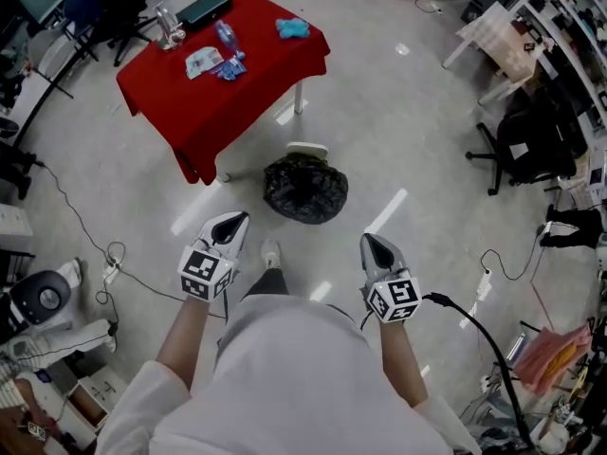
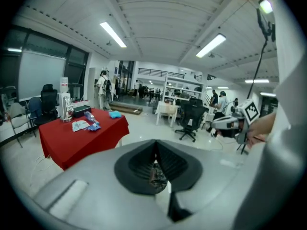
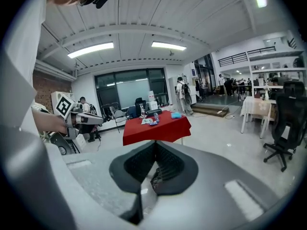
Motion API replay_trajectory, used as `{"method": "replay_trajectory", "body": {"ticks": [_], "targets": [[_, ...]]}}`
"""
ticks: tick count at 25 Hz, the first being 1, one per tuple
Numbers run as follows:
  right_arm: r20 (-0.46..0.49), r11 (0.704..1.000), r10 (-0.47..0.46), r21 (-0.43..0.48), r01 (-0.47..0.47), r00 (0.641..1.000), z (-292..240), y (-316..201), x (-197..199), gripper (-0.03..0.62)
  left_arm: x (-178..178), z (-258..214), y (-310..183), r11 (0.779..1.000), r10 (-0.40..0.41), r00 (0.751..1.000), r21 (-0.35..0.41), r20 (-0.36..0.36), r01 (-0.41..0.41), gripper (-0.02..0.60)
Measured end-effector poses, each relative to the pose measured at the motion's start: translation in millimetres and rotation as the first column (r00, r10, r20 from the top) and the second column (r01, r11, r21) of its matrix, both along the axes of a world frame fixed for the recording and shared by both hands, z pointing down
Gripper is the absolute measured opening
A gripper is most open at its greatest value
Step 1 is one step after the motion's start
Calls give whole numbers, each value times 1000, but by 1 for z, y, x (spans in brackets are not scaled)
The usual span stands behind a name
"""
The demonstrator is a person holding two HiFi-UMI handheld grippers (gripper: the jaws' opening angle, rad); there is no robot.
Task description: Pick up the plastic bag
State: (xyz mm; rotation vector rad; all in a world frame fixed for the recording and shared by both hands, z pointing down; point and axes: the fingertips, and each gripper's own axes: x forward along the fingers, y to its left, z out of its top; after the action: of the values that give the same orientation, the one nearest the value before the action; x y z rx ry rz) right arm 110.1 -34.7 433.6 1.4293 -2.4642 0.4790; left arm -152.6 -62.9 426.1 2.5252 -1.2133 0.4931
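In the head view a crumpled black plastic bag [image 1: 305,190] lies on the pale floor, just ahead of the person's feet. My left gripper [image 1: 238,219] hangs at the bag's near left, a short way from it, with its jaws shut and nothing between them. My right gripper [image 1: 369,242] hangs at the bag's near right, also shut and holding nothing. Both point forward across the room. In the left gripper view the right gripper [image 2: 229,123] shows at the right. In the right gripper view the left gripper [image 3: 84,119] shows at the left.
A table under a red cloth [image 1: 248,76] stands beyond the bag, with a bottle [image 1: 226,35], a blue rag [image 1: 293,28] and other small things on it. A white round object [image 1: 307,149] sits behind the bag. An office chair [image 1: 524,145] and floor cables [image 1: 493,339] are at the right.
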Motion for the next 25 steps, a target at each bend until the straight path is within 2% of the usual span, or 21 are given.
{"method": "replay_trajectory", "body": {"ticks": [5,10,18,25], "targets": [[-39,1000,22,-10,-23,999,11,-47,-23,2,-25,21,-46,998,50,999,-26,18,-49,6],[-60,998,46,-47,-48,997,24,-74,-33,2,-28,40,-75,994,87,996,-63,9,-86,5],[-83,991,4,-136,-15,997,75,-119,-10,2,-13,95,-116,990,29,999,-137,18,-27,6],[-101,968,-118,-232,92,988,159,-167,7,2,10,180,-152,975,-36,998,-219,59,48,6]]}}
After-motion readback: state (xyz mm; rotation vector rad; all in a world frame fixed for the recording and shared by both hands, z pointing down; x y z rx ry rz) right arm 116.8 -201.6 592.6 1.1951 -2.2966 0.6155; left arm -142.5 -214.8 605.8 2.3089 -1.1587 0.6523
